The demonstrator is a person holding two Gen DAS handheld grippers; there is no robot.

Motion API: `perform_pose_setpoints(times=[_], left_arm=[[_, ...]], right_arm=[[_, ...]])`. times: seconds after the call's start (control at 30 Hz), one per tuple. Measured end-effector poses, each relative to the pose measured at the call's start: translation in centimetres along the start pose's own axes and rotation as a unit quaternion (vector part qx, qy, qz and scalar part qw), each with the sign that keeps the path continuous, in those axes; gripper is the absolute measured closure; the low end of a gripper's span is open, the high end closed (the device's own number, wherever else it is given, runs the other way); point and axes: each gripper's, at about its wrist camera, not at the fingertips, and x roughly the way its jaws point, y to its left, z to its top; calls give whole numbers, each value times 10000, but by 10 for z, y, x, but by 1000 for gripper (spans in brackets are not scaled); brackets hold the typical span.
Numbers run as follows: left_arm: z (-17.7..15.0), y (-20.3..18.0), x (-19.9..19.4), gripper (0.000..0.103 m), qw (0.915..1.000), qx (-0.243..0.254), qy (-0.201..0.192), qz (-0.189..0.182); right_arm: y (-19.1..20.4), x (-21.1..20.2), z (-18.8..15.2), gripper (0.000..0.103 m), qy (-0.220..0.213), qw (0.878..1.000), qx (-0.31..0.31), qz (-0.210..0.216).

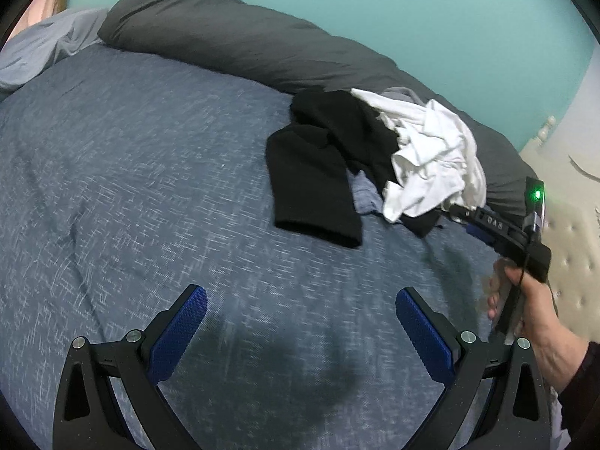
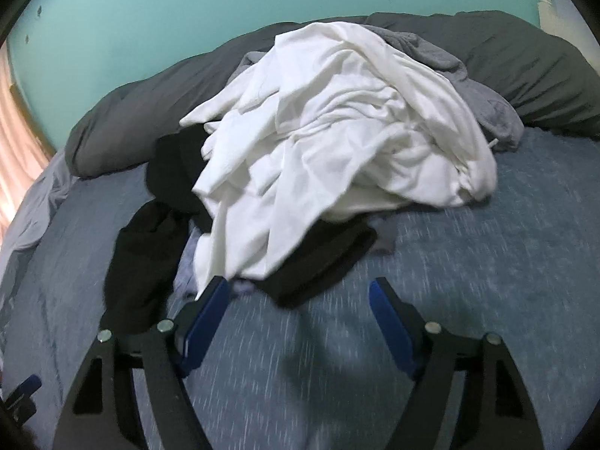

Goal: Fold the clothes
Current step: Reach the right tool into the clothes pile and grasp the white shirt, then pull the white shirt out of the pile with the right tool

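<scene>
Right gripper [image 2: 300,294] gaping empty just before crumpled white cotton shirt [image 2: 337,142], black knit garment [image 2: 150,247] sprawling left, left gripper [image 1: 300,309] hanging open, empty, over speckled blue bedspread [image 1: 131,187], grey rolled duvet [image 1: 225,33] lying beyond

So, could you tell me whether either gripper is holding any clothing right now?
No: the left gripper and right gripper are both open and empty, short of the clothes pile.

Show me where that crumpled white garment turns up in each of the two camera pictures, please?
Left wrist view: the white garment sits right of centre, at the right end of the clothes pile, beside the black garment.
Right wrist view: the white garment fills the centre, on top of the pile, just beyond the fingertips.
Shared landmark: the dark grey duvet roll lying behind the pile against the teal wall.
</scene>
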Motion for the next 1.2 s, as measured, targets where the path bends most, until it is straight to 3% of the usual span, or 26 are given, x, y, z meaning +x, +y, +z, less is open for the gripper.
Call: perform_pose_setpoints(times=[0.07,0.27,0.37,0.4,0.6,0.87,1.2], left_arm=[[2,6,5,0,10000,-42,29,0],[-2,15,16,0,9998,-57,158,-60],[-6,15,18,0,9999,5,158,-53],[-8,15,18,0,9999,25,149,-39],[-20,12,13,0,9998,135,158,25],[-46,7,-21,0,9998,212,-7,1],[-102,1,-77,0,9991,318,-233,-123]], right_arm=[[0,16,8,35,51,10000,12,-24],[-3,45,25,69,65,9998,129,133],[5,50,29,95,18,9997,-6,232],[7,48,29,99,-45,9997,-57,222],[16,22,19,100,-333,9982,-430,261],[22,-49,-6,101,-685,9936,-670,597],[56,-159,-77,101,-1013,9797,-1093,1338]])
